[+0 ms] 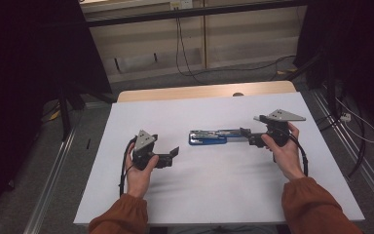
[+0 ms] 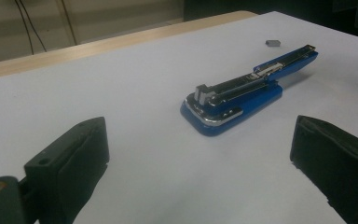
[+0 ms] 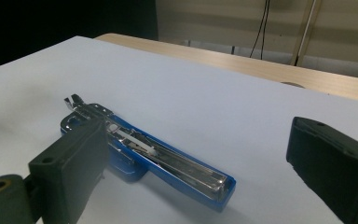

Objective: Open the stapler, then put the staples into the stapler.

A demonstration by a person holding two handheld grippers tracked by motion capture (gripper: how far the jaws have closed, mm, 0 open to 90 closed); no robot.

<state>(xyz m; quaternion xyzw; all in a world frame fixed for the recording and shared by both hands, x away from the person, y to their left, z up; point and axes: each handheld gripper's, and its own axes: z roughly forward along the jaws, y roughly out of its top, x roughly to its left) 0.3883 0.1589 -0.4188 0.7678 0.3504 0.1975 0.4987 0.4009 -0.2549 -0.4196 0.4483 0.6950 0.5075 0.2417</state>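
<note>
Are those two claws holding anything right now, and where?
Nothing is held. Both the left claw and right claw are open, and the blue stapler lies on the table.

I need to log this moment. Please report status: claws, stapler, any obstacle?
Left claw open, off the stapler. Right claw open at its far end. Stapler flat, swung open. Nothing in the way.

stapler (image 3: 158, 156): near end hidden behind left jaw | small grey object (image 2: 272, 42): too small to identify
</note>
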